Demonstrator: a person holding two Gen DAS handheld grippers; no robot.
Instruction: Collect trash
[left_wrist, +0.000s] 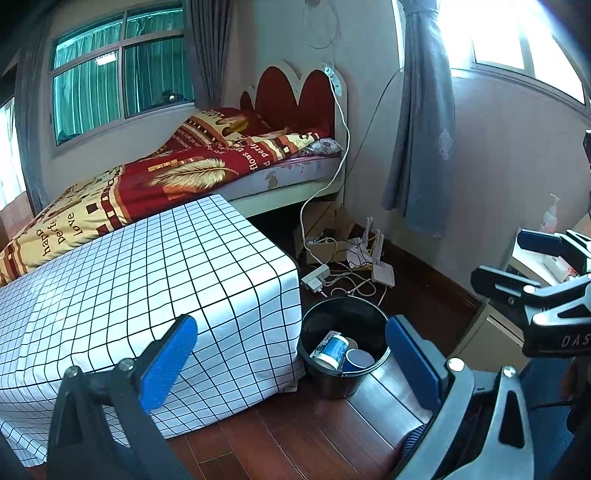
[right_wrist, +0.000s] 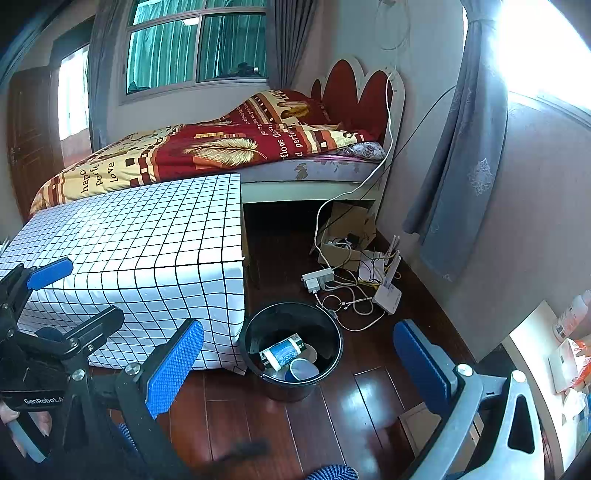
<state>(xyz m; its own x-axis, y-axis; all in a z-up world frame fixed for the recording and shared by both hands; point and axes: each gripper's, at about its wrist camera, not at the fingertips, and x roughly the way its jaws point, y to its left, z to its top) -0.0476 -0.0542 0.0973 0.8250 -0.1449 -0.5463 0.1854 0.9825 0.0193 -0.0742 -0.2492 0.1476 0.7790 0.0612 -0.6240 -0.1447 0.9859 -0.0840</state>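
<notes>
Bedroom floor of dark wood boards (right_wrist: 332, 413) runs between a bed (left_wrist: 192, 166) and a low table under a checked white cloth (left_wrist: 129, 280). Just off the table's near right corner, touching or nearly touching the hanging cloth, stands a black bin (left_wrist: 343, 347) (right_wrist: 291, 350). Inside it lie a paper cup with a blue printed band (right_wrist: 282, 350), on its side, and a blue cup (left_wrist: 358, 360) with its mouth facing up.

Left gripper (left_wrist: 291, 365) hangs above the floor with its blue pads wide apart and nothing between them. Right gripper (right_wrist: 299, 365) is likewise spread and empty, and it also shows at the right edge of the left view. Neither touches the bin.

Judging by this, the trash that can be seen is already in the bin and the tabletop shows none, so the collecting looks close to done, or between pieces. Any next move would call for finding a further item; the cluttered desk edge (right_wrist: 532, 332) at the far right might hold one, though its contents are too blurred to tell. A power strip and cables (right_wrist: 332, 284) lie behind the bin.
</notes>
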